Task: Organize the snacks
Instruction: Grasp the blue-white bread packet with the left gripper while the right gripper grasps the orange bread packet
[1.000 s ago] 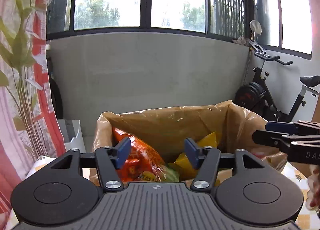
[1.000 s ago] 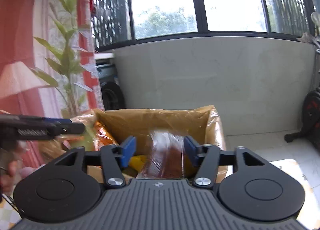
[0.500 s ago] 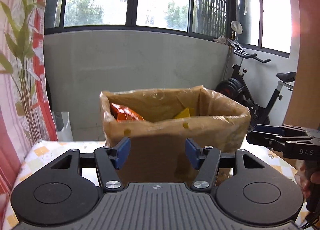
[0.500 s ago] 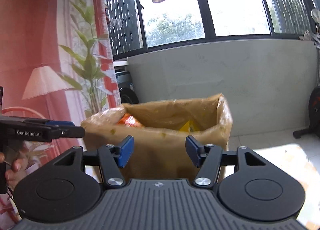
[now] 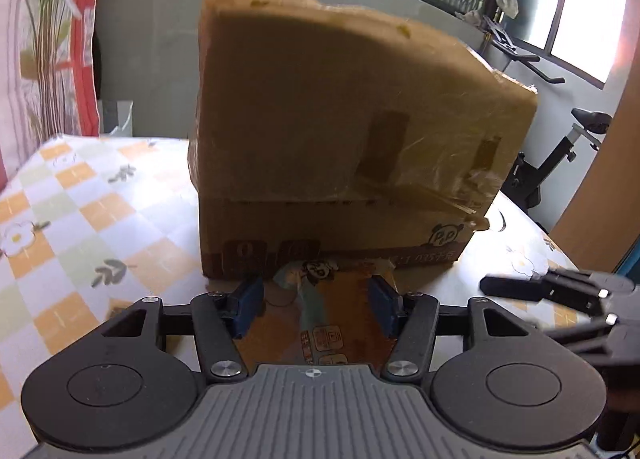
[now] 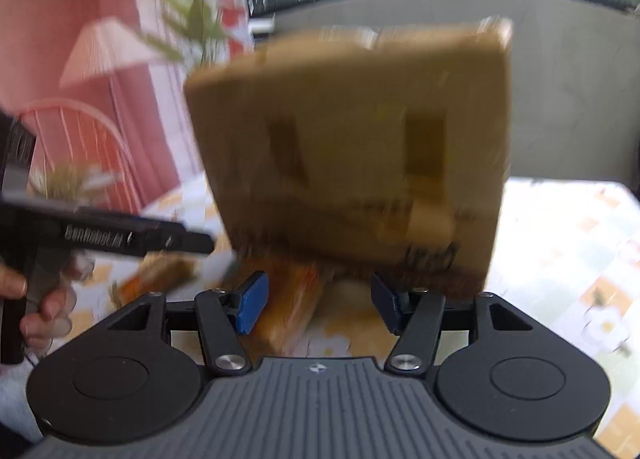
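A tall cardboard box (image 5: pixel 348 147) wrapped in clear tape stands on the table; its inside is hidden from here. My left gripper (image 5: pixel 316 309) is open, low over a flat brown snack packet (image 5: pixel 332 315) that lies on the table against the box's foot, between the blue pads. My right gripper (image 6: pixel 316 307) is open and empty, near the table in front of the box (image 6: pixel 352 147); that view is blurred. An orange-brown packet (image 6: pixel 292 311) lies just ahead of its left pad. The right gripper shows at the right of the left wrist view (image 5: pixel 560 291).
The table has a checked cloth with orange squares and flowers (image 5: pixel 80 219). An exercise bike (image 5: pixel 560 147) stands beyond the table at right. A pink curtain (image 5: pixel 48 39) hangs at left. The left gripper and the hand holding it show at left in the right wrist view (image 6: pixel 100 239).
Both grippers have dropped from above the box's open top down to table level in front of it. The packet seen between the right fingers a second ago is gone from them.
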Action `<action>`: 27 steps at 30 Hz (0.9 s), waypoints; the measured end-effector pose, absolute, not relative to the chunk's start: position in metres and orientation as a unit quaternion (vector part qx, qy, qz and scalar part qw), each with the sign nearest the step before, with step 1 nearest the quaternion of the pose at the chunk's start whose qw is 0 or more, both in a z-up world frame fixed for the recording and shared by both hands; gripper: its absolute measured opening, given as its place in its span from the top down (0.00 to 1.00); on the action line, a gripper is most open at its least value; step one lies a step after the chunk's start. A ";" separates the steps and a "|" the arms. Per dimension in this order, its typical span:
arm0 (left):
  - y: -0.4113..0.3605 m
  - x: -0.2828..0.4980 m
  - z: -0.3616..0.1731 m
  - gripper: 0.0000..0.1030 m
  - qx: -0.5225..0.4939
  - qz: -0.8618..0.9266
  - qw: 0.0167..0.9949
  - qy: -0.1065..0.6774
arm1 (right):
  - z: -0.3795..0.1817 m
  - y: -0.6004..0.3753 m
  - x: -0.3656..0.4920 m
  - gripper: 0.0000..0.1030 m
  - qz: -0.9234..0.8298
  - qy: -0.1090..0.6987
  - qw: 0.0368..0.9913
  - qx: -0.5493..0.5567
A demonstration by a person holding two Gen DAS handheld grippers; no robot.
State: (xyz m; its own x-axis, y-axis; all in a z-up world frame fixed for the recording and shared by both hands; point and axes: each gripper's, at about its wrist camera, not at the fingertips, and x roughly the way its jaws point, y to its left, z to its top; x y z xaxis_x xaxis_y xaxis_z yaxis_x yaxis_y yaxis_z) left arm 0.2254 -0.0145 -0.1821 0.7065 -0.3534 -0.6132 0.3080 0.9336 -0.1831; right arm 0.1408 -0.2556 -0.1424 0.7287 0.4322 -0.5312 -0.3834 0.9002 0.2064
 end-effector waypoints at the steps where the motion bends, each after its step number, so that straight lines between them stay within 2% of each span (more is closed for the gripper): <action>1: -0.013 0.228 -0.184 0.42 -0.035 -0.179 0.922 0.341 | -0.149 -0.251 0.140 0.41 0.228 0.305 0.924 0.031; 4: -0.012 0.233 -0.192 0.42 -0.039 -0.181 0.917 0.353 | -0.162 -0.236 0.141 0.38 0.248 0.321 0.914 -0.014; 5: -0.013 0.232 -0.197 0.43 -0.042 -0.182 0.914 0.361 | -0.165 -0.231 0.142 0.34 0.254 0.324 0.911 -0.030; 6: -0.015 0.234 -0.200 0.43 -0.044 -0.185 0.909 0.371 | -0.168 -0.226 0.142 0.23 0.262 0.322 0.909 -0.045; 7: -0.017 0.237 -0.206 0.43 -0.045 -0.188 0.903 0.384 | -0.173 -0.223 0.141 0.21 0.270 0.313 0.908 -0.063; 9: -0.021 0.241 -0.214 0.41 -0.053 -0.186 0.899 0.392 | -0.178 -0.215 0.145 0.21 0.277 0.300 0.908 -0.096; 11: -0.020 0.243 -0.218 0.45 -0.078 -0.198 0.894 0.393 | -0.181 -0.206 0.149 0.21 0.287 0.296 0.904 -0.118; 12: -0.021 0.242 -0.218 0.53 -0.086 -0.208 0.891 0.395 | -0.181 -0.204 0.151 0.23 0.294 0.295 0.901 -0.122; 15: -0.029 0.233 -0.215 0.53 -0.055 -0.211 0.896 0.387 | -0.179 -0.201 0.147 0.35 0.312 0.284 0.897 -0.130; 18: -0.028 0.223 -0.214 0.54 -0.070 -0.214 0.889 0.400 | -0.176 -0.205 0.136 0.45 0.306 0.289 0.899 -0.117; 22: -0.041 0.201 -0.215 0.54 -0.057 -0.235 0.884 0.400 | -0.172 -0.223 0.117 0.46 0.301 0.313 0.899 -0.061; 27: -0.058 0.188 -0.221 0.54 -0.051 -0.262 0.877 0.399 | -0.168 -0.239 0.098 0.46 0.281 0.328 0.901 -0.050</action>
